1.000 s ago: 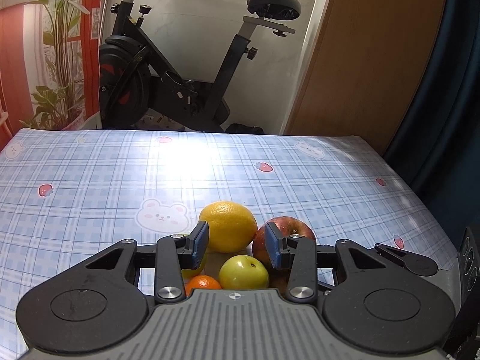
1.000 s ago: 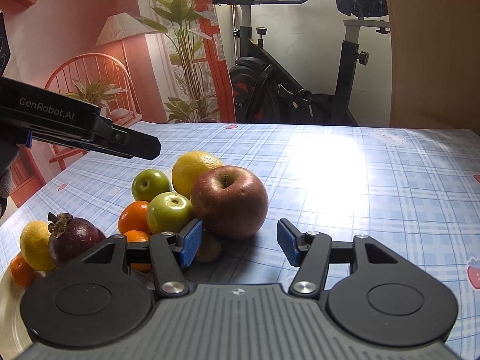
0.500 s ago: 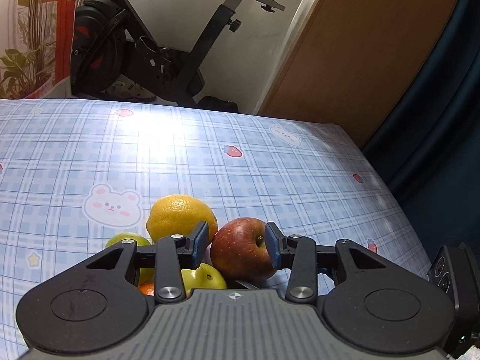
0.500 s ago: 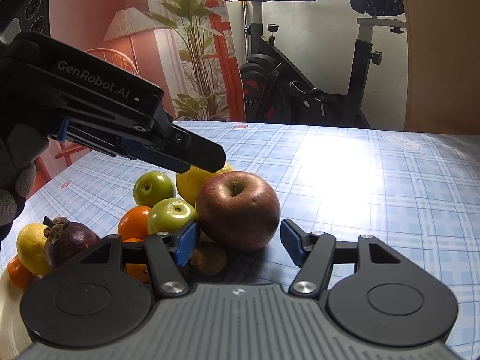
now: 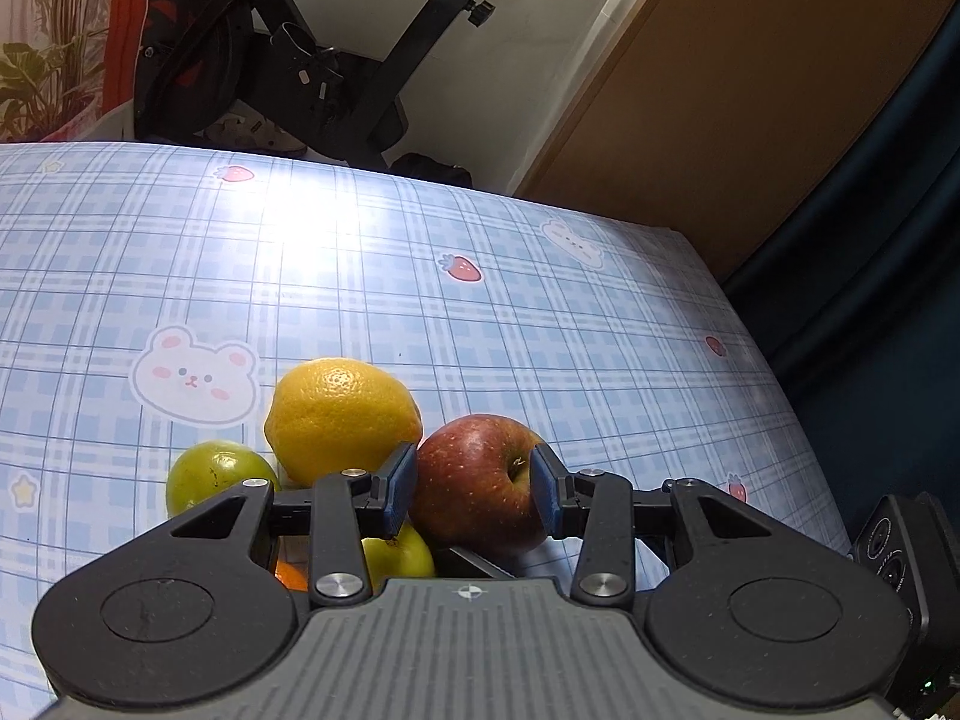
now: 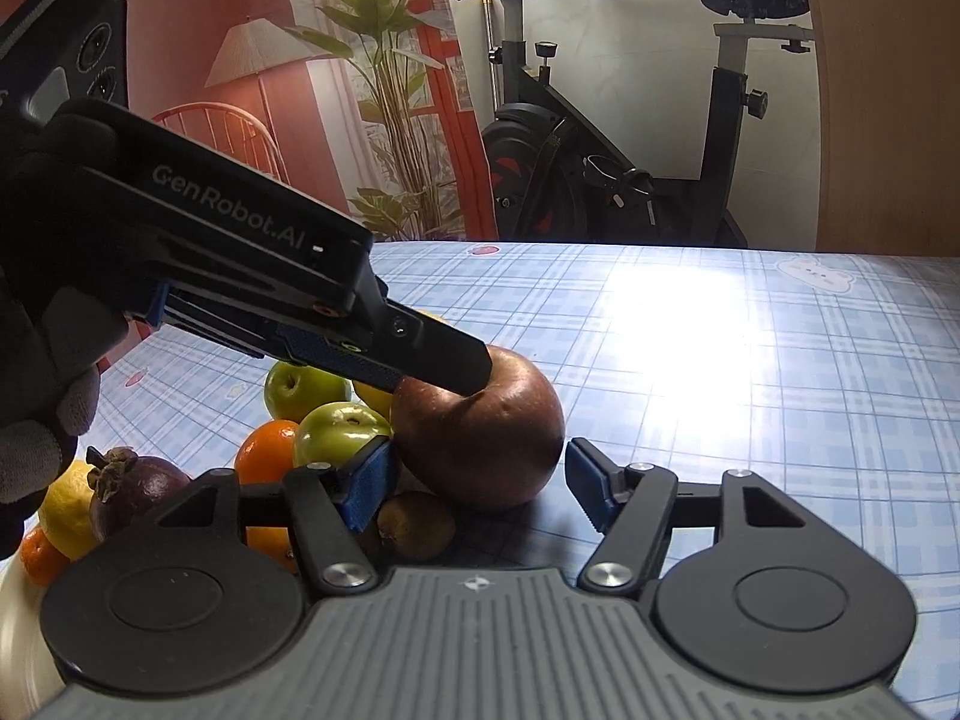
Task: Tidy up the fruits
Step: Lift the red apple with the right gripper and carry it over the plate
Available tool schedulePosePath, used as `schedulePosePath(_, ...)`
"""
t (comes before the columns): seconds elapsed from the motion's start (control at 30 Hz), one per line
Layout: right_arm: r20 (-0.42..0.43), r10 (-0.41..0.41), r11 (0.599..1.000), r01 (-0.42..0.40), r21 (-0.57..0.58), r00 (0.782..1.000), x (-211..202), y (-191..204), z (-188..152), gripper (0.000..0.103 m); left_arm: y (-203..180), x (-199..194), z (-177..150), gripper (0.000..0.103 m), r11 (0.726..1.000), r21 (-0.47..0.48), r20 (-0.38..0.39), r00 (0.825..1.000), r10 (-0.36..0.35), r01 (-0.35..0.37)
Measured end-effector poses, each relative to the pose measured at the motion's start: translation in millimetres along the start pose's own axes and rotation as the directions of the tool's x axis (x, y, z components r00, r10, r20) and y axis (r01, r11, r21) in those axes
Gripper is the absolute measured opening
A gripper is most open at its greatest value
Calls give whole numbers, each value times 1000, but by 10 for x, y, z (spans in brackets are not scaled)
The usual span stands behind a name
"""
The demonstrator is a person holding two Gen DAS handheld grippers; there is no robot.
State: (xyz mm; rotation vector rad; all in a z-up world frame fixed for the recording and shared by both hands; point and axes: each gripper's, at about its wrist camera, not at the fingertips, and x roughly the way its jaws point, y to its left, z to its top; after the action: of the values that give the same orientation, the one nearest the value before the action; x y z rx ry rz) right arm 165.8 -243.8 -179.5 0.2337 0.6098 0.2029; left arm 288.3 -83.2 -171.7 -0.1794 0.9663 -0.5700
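In the right wrist view we see the apple (image 6: 480, 438) on the table (image 6: 750, 360), with a kiwi (image 6: 417, 525) just near of it and two green apples (image 6: 336, 432) to its left, the farther one (image 6: 300, 387) beside a lemon (image 6: 372, 399) behind the apple. Left of those we find an orange (image 6: 264, 453), then a mangosteen (image 6: 135, 495), a second lemon (image 6: 66, 507) and a small orange (image 6: 39, 555) over the plate (image 6: 21, 636) at the near left edge. Beyond the table's far edge we see an exercise bike (image 6: 600, 180), with a plant (image 6: 396, 120) to its left.

Black left tool (image 6: 474, 375) marked "GenRobot.AI", blue pads (image 5: 399, 489), silver screws, held by a grey-and-black gloved hand (image 6: 36, 360).
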Motion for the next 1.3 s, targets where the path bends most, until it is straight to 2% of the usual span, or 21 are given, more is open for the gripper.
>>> schedulePosePath(0.13,-3,5,1000,-5,11,1000,4,-21,5,69,73,26,38,43,1000,-24,-8,1000,-10,9)
schedulePosePath(0.33,0,22,1000,-22,20,1000,-2,-39,3,64,59,15,14,42,1000,-2,-6,1000,-6,6)
schedulePosePath(0.8,2,22,1000,-22,23,1000,-32,-31,5,65,-9,-16,-13,40,1000,27,-9,1000,0,0)
schedulePosePath(1.3,6,3,1000,-3,10,1000,-377,116,41,65,-226,-313,-153,40,998,59,-8,1000,-26,26)
